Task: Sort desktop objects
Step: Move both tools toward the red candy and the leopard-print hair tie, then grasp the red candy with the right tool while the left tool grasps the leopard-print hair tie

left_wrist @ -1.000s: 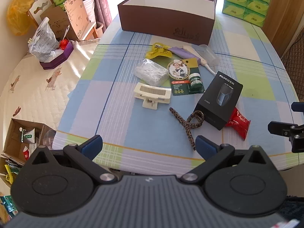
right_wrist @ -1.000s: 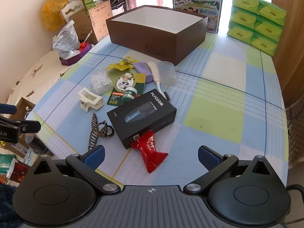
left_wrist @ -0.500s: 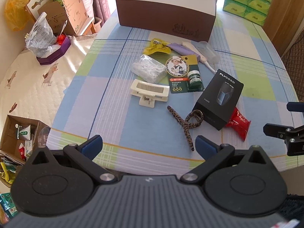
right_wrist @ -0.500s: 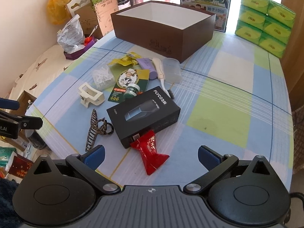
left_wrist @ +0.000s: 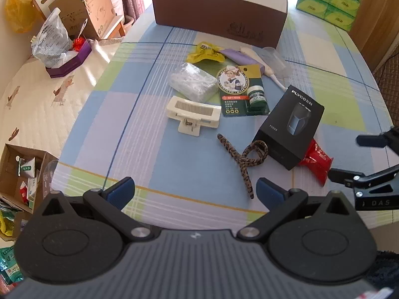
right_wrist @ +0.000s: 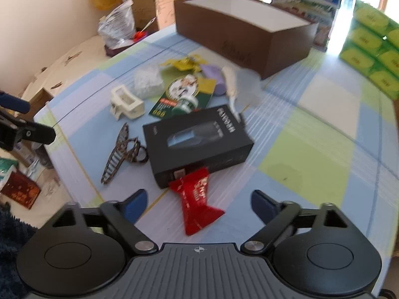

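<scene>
Loose items lie on the checked tablecloth before an open brown box (left_wrist: 219, 12) (right_wrist: 244, 32). Among them are a black shaver box (left_wrist: 290, 127) (right_wrist: 197, 142), a red snack packet (left_wrist: 315, 160) (right_wrist: 197, 199), a leopard hair clip (left_wrist: 243, 157) (right_wrist: 122, 149) and a cream claw clip (left_wrist: 193, 114) (right_wrist: 126, 103). My right gripper (right_wrist: 199, 203) (left_wrist: 343, 157) hangs low over the red packet. Its jaws are closing, with the packet between them and the pads clear of it. My left gripper (left_wrist: 195, 190) is open over the near table edge, holding nothing.
Behind these lie a clear plastic bag (left_wrist: 192, 81), a green card with a balm jar (left_wrist: 240, 89), a yellow packet (left_wrist: 204, 52), a purple tube and a white brush. Green tissue packs (right_wrist: 374, 49) stand at the back right. Left of the table are a bed and cartons on the floor (left_wrist: 22, 174).
My right gripper has dropped toward the red packet, rolled a little, and its fingers have drawn closer together. The left gripper has sunk slightly toward the table edge.
</scene>
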